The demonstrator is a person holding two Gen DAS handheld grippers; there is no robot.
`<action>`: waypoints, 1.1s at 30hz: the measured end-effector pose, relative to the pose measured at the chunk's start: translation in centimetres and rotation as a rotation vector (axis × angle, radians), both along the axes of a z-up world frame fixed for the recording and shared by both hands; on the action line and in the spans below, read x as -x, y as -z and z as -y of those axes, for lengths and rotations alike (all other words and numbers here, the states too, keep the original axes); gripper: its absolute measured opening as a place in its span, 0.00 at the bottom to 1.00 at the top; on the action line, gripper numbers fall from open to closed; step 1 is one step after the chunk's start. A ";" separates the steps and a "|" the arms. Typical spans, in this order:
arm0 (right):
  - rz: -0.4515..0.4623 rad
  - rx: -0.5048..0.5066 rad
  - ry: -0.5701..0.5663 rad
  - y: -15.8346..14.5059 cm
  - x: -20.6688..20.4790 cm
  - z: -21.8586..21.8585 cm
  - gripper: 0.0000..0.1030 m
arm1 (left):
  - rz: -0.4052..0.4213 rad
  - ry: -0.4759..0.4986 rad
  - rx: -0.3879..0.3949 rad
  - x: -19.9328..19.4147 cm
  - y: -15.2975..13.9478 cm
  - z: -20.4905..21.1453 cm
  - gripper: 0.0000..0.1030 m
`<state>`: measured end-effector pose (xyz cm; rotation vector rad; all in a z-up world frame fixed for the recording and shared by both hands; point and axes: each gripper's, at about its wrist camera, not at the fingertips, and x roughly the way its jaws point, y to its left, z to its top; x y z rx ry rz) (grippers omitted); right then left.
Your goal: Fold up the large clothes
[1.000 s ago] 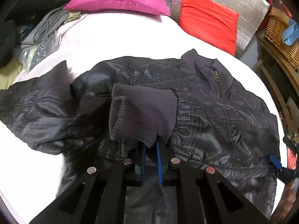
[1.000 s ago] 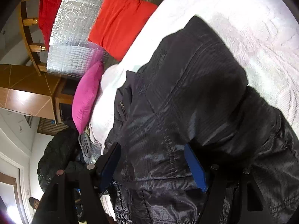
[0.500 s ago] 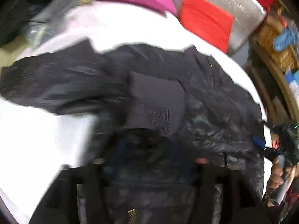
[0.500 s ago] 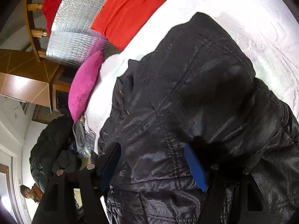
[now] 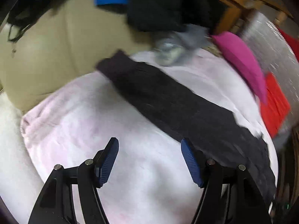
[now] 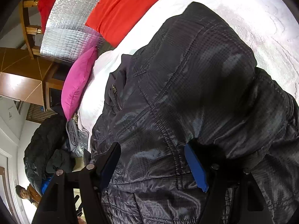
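Here we see our left gripper (image 5: pixel 149 160) opening over bare sheet (image 5: pixel 78 123), the jacket (image 5: pixel 168 100) just beyond its right fingertip, while our right gripper (image 6: pixel 151 166) spreads wide over the jacket's shiny body.

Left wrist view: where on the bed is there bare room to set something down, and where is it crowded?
Bare pale cover lies between the left claw, whose jaws are opening with nothing between them, the dark sleeve and the beige cushion. A narrower strip runs between the sleeve and the pink pillow. The head end is crowded with the grey bundle and dark clothes.
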<state>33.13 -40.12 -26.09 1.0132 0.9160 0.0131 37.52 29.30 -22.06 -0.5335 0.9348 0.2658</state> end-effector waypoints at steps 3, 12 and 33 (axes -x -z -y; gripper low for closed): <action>0.030 0.041 0.001 -0.6 0.0 -0.5 0.72 | -0.018 -0.069 0.053 -1.7 1.6 -2.2 0.68; 0.113 0.181 -0.003 -2.7 0.4 -1.2 0.72 | -0.002 -0.181 0.166 -7.8 5.4 -4.7 0.68; 0.107 0.274 0.012 -2.8 0.7 -1.2 0.72 | 0.191 -0.059 0.016 -10.1 2.9 -1.8 0.06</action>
